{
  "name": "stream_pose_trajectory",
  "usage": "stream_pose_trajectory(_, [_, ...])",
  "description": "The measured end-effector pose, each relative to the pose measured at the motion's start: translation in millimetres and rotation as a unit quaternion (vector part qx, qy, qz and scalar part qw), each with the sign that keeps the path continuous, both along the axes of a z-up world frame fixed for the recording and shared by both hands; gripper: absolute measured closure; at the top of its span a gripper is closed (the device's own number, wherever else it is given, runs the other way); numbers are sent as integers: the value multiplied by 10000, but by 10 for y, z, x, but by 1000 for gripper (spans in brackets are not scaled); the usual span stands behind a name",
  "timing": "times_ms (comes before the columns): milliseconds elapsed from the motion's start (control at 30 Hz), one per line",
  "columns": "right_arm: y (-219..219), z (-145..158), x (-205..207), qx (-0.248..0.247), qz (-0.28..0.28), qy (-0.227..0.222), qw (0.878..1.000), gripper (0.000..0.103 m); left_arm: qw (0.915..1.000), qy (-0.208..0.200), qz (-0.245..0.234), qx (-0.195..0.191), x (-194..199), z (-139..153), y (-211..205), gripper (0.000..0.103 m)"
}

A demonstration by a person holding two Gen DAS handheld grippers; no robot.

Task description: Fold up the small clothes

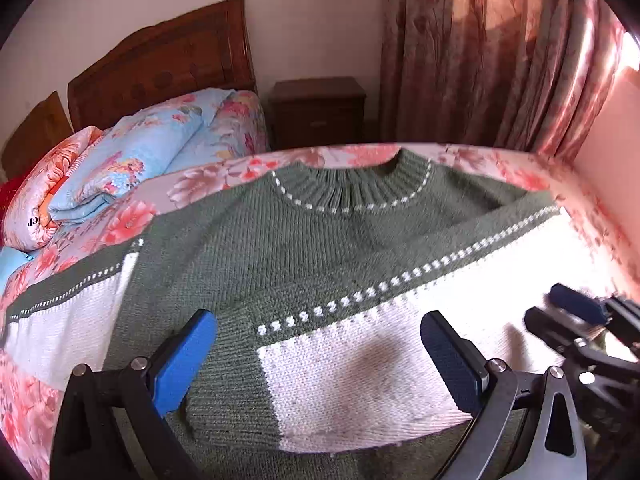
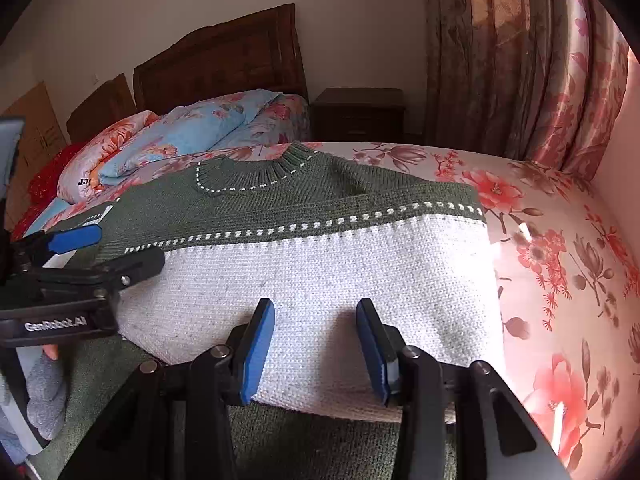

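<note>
A green and white knitted sweater point(image 1: 304, 248) lies flat on the floral bed, collar point(image 1: 352, 188) at the far side. Its right sleeve is folded across the body, showing a white band point(image 1: 360, 376). My left gripper point(image 1: 316, 344) is open, its blue pads either side of the folded sleeve cuff, holding nothing. My right gripper point(image 2: 316, 344) is open over the white band point(image 2: 340, 272) near the sweater's right edge, holding nothing. The left gripper also shows at the left of the right wrist view point(image 2: 104, 248). The right gripper shows at the right of the left wrist view point(image 1: 560, 312).
The bed sheet point(image 2: 560, 264) is pink with red flowers. Folded quilts point(image 1: 132, 160) are piled at the wooden headboard point(image 1: 168, 68). A dark nightstand point(image 1: 318, 110) and floral curtains point(image 1: 500, 52) stand beyond the bed. A wall runs along the right.
</note>
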State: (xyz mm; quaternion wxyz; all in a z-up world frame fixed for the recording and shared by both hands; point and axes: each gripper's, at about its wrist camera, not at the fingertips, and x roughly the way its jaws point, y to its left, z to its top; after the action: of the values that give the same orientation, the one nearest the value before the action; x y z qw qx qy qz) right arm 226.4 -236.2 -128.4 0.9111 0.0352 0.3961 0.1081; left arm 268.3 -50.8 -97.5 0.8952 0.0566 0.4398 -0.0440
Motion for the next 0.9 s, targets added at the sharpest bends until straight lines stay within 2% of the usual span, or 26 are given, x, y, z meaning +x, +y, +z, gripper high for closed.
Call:
stream_pose_trajectory(33, [-11,6,-1,36,19,33,10000,60,9998,170,-24,-87,30,-97,39,0])
stream_pose_trajectory(100, [-14,27,15,65,160,131,9998,60,9985,160,64,-526,33,-62,205,0])
stream_pose_trajectory(167, [-18,101,82,-114,265,152,9995,60,9977,111,147,-656,19,-56,279,0])
stream_pose_trajectory(233, [-23,205,175,-210,281,-24,9994,60,9978,74,199,-630,11,-52,273,0])
stream_pose_trajectory(300, [-25,268,309,-197,292,-107,9993,60,9988,99,219,-419,3,-74,200,0])
stream_pose_trajectory(367, [-21,245,516,-145,243,67,9996,60,9992,87,213,-338,4,-82,177,0])
stream_pose_trajectory(567, [106,-46,976,-702,154,461,9963,60,9989,88,218,-399,20,-107,203,0])
stream_pose_trajectory(800, [-308,-8,970,246,-521,228,9981,61,9989,82,210,-423,5,-99,202,0])
stream_pose_trajectory(900, [-405,-3,957,548,-531,265,9967,60,9988,78,215,-428,-1,-99,200,0])
